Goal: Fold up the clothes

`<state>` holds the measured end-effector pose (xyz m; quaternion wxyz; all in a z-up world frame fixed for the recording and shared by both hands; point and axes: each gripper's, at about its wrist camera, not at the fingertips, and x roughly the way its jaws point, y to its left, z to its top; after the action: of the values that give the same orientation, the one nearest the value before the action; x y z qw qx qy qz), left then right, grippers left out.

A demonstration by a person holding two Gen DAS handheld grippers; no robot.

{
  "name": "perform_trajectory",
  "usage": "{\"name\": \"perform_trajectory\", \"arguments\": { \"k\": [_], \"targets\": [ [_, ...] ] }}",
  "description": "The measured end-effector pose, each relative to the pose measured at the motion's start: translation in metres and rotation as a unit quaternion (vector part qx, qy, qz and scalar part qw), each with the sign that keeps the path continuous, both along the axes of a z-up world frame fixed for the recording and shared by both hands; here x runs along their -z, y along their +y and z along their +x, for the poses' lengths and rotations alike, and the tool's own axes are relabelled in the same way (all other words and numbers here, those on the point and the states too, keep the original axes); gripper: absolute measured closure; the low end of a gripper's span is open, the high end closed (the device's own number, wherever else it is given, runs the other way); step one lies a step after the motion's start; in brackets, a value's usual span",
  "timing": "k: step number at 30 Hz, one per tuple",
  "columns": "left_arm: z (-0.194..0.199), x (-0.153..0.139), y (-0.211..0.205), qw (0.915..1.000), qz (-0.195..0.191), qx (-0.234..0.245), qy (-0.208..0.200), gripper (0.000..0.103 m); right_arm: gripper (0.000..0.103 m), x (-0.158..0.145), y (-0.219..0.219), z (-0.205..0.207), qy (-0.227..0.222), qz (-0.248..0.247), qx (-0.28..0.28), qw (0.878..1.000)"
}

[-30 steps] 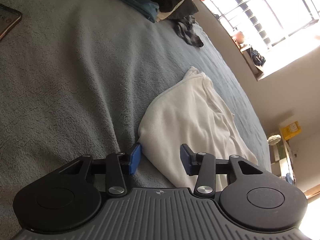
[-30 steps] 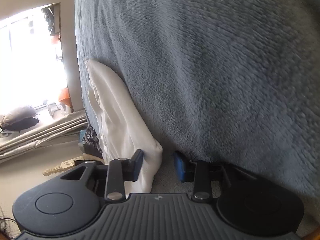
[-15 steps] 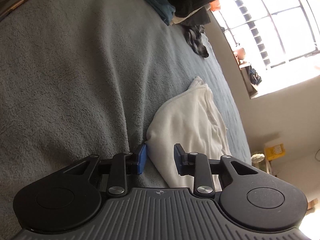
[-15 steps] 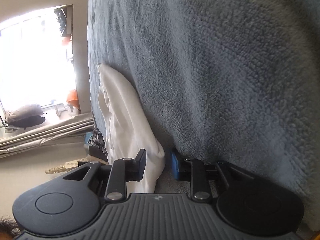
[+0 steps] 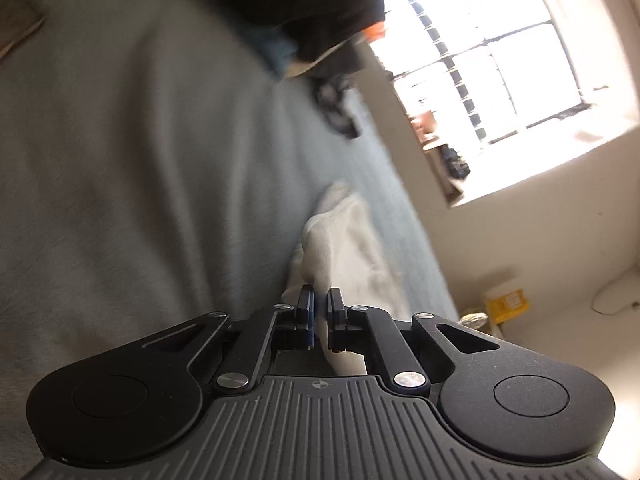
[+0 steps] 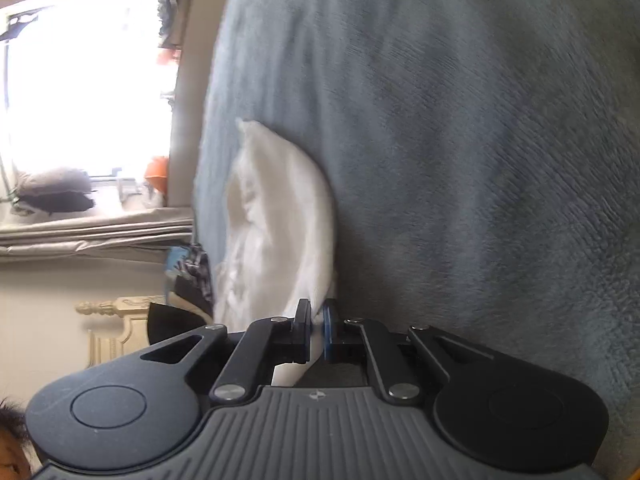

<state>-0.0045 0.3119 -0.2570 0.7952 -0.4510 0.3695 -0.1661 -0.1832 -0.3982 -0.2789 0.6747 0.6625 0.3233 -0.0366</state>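
I have both claws pinched down hard on the white garment [image 5: 340, 240], which lies on the grey blanket [image 5: 120, 160] of the bed. The left claw [image 5: 319, 300] has its pads almost together with a thin fold of white cloth caught between them; the rest of the garment stretches away ahead of it and a little to its right. The right claw [image 6: 316, 312] grips another edge the same way, the cloth [image 6: 280, 208] bulging up ahead and to its left, with bare blanket [image 6: 480, 160] off to its right.

My worry is how little fabric each claw seems to hold. If I lift or swing quickly, I think a corner could slide out and the fold would collapse. Both views are smeared, so I cannot tell whether I hold one layer or several; grabbing only the top layer would, I judge, peel the garment open instead of carrying it over. The blanket is fuzzy, and may drag on the cloth. Uneven pulling between my hands could twist the shape.
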Motion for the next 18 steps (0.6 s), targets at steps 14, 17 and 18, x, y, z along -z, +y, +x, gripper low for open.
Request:
{"name": "perform_trajectory", "arguments": {
  "k": [14,17,18],
  "targets": [
    [0.003,0.001,0.021,0.9982,0.048,0.000,0.037,0.082,0.083,0.012,-0.023,-0.024,0.042,0.026,0.003,0.999],
    [0.001,-0.023,0.021,0.9958,0.090,-0.005,0.013,0.080,0.081,-0.014,-0.032,-0.034,0.041,-0.027,0.009,0.999],
    [0.002,-0.033,0.014,0.9941,0.108,0.013,-0.006,0.080,0.081,-0.025,-0.032,-0.031,0.033,-0.050,-0.001,0.998]
  ]
}}
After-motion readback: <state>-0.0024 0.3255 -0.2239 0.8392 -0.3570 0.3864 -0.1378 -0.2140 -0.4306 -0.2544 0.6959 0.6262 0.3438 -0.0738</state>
